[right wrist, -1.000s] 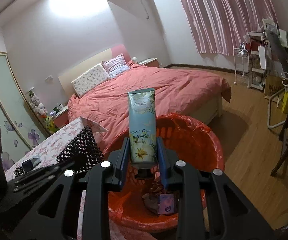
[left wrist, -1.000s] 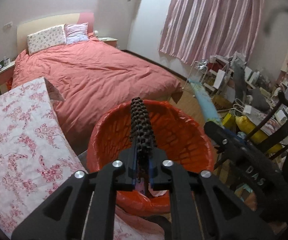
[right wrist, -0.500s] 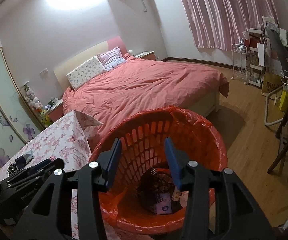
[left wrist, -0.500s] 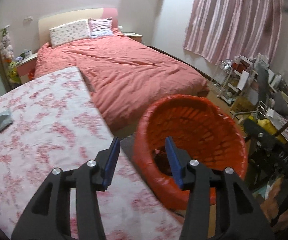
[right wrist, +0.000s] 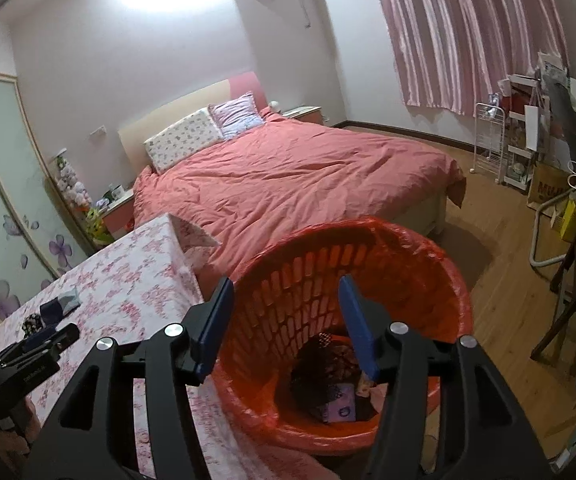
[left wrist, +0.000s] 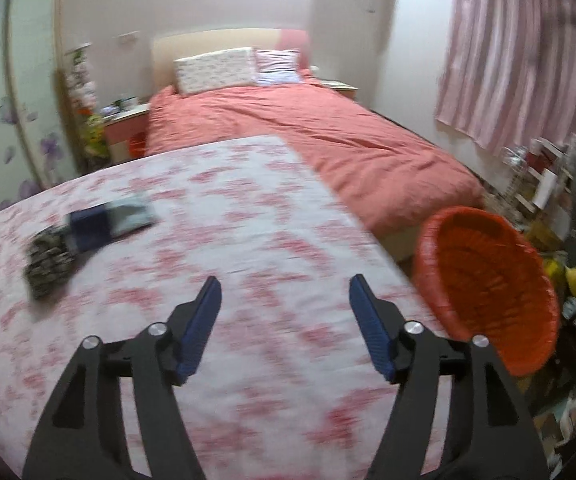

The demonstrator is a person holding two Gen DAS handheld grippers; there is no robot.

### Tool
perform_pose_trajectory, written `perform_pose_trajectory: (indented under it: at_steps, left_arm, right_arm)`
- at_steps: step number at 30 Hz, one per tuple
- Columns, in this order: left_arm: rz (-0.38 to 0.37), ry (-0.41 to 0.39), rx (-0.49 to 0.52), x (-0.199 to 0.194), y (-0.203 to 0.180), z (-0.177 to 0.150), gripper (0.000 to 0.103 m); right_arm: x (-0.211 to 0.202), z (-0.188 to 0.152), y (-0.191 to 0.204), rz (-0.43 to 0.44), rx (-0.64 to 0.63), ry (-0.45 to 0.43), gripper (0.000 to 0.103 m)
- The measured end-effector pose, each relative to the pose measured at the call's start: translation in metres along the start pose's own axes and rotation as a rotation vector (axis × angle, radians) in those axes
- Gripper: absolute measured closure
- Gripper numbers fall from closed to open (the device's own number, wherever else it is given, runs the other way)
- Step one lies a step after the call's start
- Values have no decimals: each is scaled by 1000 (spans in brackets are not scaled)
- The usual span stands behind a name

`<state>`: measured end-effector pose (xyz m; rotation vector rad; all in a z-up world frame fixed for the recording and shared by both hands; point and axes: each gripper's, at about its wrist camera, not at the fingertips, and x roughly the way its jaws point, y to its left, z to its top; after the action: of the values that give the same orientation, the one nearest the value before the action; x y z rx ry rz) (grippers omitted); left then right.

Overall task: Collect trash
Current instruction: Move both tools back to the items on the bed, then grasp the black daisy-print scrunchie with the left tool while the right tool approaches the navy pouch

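Both your grippers gape empty: left gripper over the floral tablecloth, orange bin at three o'clock; right gripper above it.

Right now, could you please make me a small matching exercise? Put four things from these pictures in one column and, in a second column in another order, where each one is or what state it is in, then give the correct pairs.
Column one:
1. right gripper
2. left gripper
3. dark patterned item
4. orange basket

Column two:
A. lies on the floral tablecloth
B. open and empty, over the basket
C. stands beside the table, trash at its bottom
D. open and empty, over the table

Pairs: 1-B, 2-D, 3-A, 4-C
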<state>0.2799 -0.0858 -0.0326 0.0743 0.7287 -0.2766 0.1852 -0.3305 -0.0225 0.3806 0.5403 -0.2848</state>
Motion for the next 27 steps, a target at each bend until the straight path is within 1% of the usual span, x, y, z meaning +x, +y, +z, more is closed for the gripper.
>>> perform_pose_trajectory:
  at_steps: [3,4,6,10,15,21,22,23,24,25,26,27]
  left_arm:
    - [78,1,-44,0,39,-3,28]
    - [119,3,-70,0,59,-4,28]
    - [176,1,-113,0,90,-4,26]
    - [289,1,-180,4,146,-3,25]
    - [348,40,-237,22,191,1,25]
    - [351,87,-271,46,215,8,26]
    - [351,94,-272,50,218,9,28]
    - [346,102,-273,55,220,11,36]
    - [338,111,-273,59,222,11,49]
    - [322,125,-276,63,225,11,58]
    - [312,132,-281,66,226,12,75]
    - [303,133,-289,66,229,11,78]
  right_arm:
    - [5,-5,17,20,-32,22,47]
    - [6,-7,22,27,-41,29,46]
    - [11,-11,34,43,-64,48,45]
    - [20,-20,57,64,-101,83,44]
    - [34,-29,84,93,-146,131,44]
    - [42,-37,112,119,-202,166,44]
    - [44,-37,114,123,-205,169,44]
    - [45,-38,118,131,-210,174,44]
    - [46,-40,123,135,-217,179,44]
    - [47,-41,128,140,-224,184,44]
    - [48,-42,134,146,-231,189,44]
    - [47,-43,137,150,-237,192,44]
